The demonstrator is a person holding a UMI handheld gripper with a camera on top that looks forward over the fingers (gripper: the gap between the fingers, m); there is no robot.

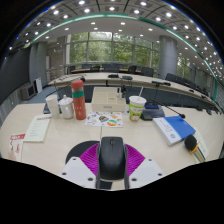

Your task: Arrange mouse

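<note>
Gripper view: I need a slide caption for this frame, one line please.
Handheld gripper shut on a black mouse above an office desk, with cups, papers and a blue notebook beyond.

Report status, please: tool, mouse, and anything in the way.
Tool shut on black mouse, pads at both sides. Desk just ahead bare. Colourful paper and cup farther on.

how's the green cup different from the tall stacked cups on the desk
The green cup is short, wide and one colour; the stacked cups form a taller, narrower column of red and green bands. The green cup stands right of the white box, the stacked cups left. Both stand upright beyond the gripper, which holds the mouse.
</note>
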